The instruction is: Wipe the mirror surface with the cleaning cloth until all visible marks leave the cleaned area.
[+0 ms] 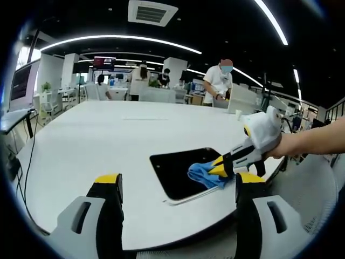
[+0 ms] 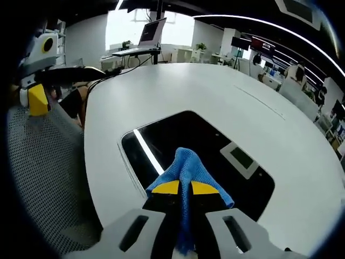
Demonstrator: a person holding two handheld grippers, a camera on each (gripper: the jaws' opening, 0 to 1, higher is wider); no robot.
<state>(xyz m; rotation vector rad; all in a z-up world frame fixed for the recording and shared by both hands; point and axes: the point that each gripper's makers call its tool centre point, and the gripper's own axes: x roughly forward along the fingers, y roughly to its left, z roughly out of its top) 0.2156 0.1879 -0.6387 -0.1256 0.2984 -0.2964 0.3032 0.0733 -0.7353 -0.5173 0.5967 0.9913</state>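
Blue cloth (image 2: 186, 172) clamped in the right gripper (image 2: 185, 188) jaws presses on the dark mirror (image 2: 205, 143); left gripper (image 1: 178, 183) jaws apart above the white surface (image 1: 108, 140).

Near part of the blue cloth (image 2: 186, 178) hidden between the right hand-held gripper (image 2: 183, 188) jaws.

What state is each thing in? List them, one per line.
Mirror: flat on the table, dark, reflecting ceiling lights.
Cloth: pinched, lying on the mirror.
Right hand-held gripper: shut on the cloth.
Left hand-held gripper: open, holding nothing, off the table's edge.
Table: white.
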